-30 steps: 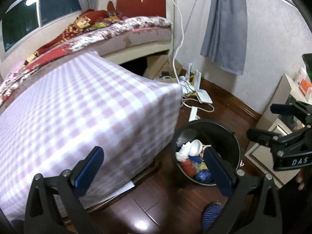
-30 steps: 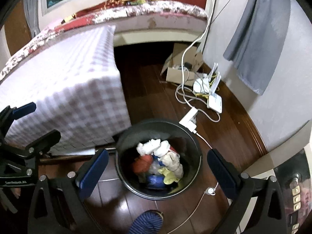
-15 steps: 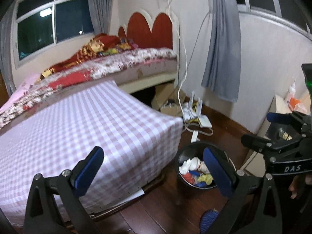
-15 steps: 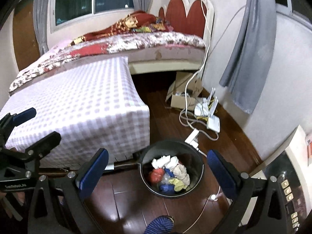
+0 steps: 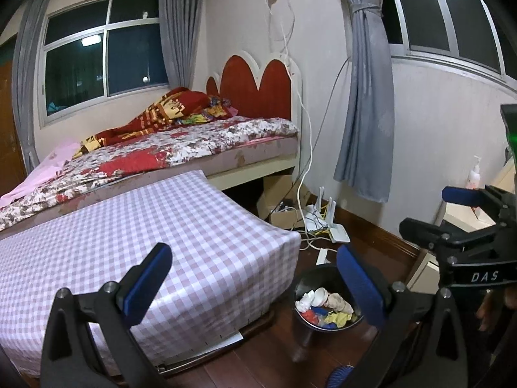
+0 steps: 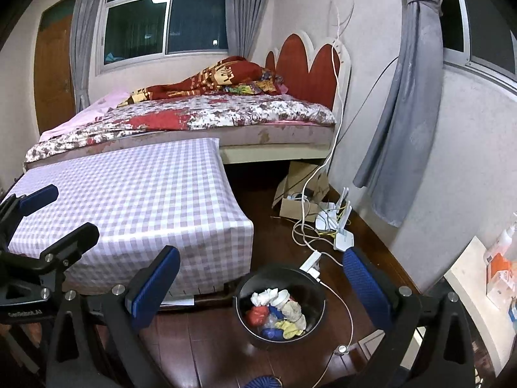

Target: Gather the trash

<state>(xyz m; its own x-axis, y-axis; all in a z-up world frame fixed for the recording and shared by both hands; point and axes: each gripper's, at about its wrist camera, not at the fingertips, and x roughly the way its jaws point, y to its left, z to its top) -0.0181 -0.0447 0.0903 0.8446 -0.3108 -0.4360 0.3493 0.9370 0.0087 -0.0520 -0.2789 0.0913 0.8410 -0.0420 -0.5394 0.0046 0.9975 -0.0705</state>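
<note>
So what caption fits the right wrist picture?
Open right claw above a black bin of trash beside a checked table.

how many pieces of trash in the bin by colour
Counted from the right wrist view into the black bin; anything buried underneath is hidden.
white crumpled tissue: 1
white cup: 1
beige wad: 1
red wad: 1
yellow wad: 1
blue wad: 1
clear plastic scrap: 1
total: 7

Black round bin upright, lower centre of frame, on wood floor. Crumpled white, red, yellow, blue trash fills it.
</note>
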